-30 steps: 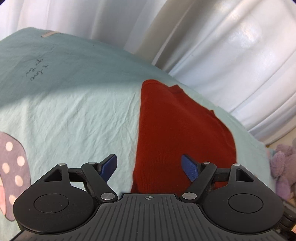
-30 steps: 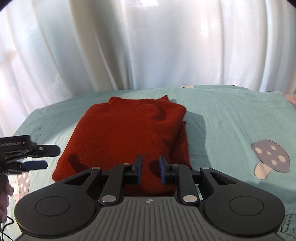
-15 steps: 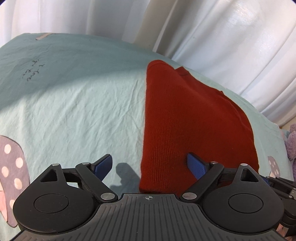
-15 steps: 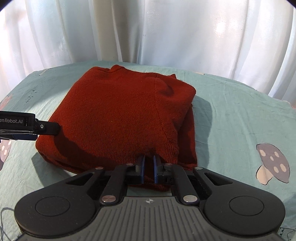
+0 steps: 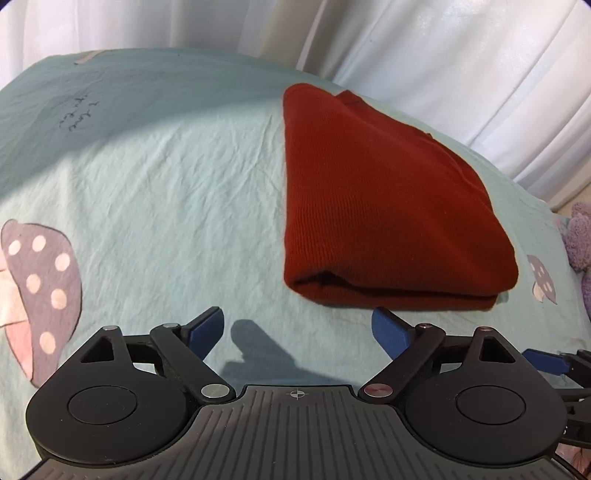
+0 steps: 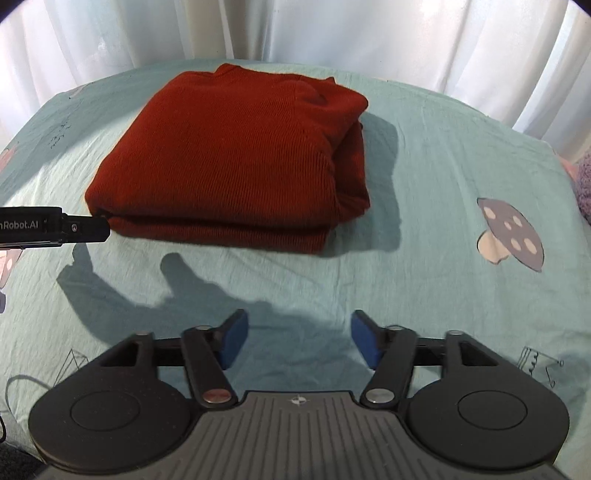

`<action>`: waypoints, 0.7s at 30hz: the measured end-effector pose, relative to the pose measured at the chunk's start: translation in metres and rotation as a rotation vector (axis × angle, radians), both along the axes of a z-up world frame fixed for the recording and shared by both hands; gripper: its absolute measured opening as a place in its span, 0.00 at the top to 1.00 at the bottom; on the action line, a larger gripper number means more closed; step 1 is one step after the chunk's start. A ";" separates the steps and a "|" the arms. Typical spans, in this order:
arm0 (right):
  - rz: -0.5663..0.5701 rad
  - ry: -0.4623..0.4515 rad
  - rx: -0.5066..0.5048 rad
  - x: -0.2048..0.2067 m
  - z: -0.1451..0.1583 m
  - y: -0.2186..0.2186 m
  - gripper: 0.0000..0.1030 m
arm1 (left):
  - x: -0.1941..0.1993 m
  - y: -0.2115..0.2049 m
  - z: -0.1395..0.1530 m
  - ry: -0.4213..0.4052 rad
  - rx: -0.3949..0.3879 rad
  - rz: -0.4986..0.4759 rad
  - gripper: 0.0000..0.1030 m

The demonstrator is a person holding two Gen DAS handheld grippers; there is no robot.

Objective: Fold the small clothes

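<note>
A red knit sweater (image 6: 236, 158) lies folded into a thick rectangle on the pale green sheet (image 6: 424, 177); the left wrist view shows the same sweater (image 5: 376, 206) from its left side. My left gripper (image 5: 297, 328) is open just short of the sweater's near edge, nothing between its blue pads. Further back, my right gripper (image 6: 297, 334) hovers over bare sheet with its jaws opening and empty. The left gripper's arm (image 6: 55, 225) reaches in from the left beside the sweater's near left corner.
The sheet carries mushroom prints (image 6: 511, 236) (image 5: 40, 291) and small line drawings. White curtains (image 6: 295, 29) hang behind the bed. A purple plush toy (image 5: 580, 236) sits at the right edge. A blue fingertip of the right gripper (image 5: 545, 362) shows low right.
The right gripper went from shut at the sweater's near edge to open and drew back. The left gripper also pulled back off the sweater, which now lies free.
</note>
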State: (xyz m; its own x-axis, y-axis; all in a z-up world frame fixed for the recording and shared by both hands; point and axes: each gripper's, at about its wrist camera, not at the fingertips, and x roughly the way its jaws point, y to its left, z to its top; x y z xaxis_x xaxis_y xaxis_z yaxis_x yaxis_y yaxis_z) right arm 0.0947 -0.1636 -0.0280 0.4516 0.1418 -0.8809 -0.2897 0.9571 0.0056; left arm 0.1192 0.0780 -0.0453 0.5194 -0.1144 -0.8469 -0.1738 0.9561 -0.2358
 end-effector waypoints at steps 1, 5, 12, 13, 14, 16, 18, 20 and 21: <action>0.009 0.000 -0.003 -0.008 0.000 0.000 0.20 | -0.004 -0.003 0.000 0.017 0.010 -0.008 0.08; 0.013 0.012 0.035 -0.026 0.003 0.001 0.04 | -0.020 -0.014 0.000 0.069 0.086 -0.025 0.08; 0.018 0.075 0.036 -0.017 0.018 0.014 0.04 | -0.023 -0.017 0.010 0.096 0.185 -0.007 0.07; 0.005 0.086 0.063 -0.014 0.019 0.012 0.04 | -0.022 -0.017 0.013 0.090 0.192 -0.004 0.07; -0.010 0.099 0.084 -0.011 0.022 0.012 0.04 | -0.021 -0.017 0.016 0.082 0.190 -0.006 0.06; -0.025 0.121 0.109 -0.006 0.026 0.010 0.04 | -0.018 -0.016 0.022 0.080 0.174 -0.012 0.05; -0.052 0.110 0.070 -0.003 0.031 0.012 0.04 | -0.013 -0.016 0.029 0.081 0.171 -0.027 0.03; -0.064 0.103 0.007 0.001 0.035 0.016 0.04 | -0.009 -0.019 0.034 0.068 0.202 -0.030 0.03; -0.077 0.095 -0.008 0.002 0.036 0.016 0.04 | -0.007 -0.020 0.035 0.067 0.225 -0.025 0.03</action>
State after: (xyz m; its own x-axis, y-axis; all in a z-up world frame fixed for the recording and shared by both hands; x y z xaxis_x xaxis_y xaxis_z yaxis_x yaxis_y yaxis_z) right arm 0.0968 -0.1471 0.0082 0.3749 0.1030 -0.9213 -0.2143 0.9765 0.0220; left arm 0.1121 0.0580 -0.0101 0.4607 0.0692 -0.8849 -0.1576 0.9875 -0.0048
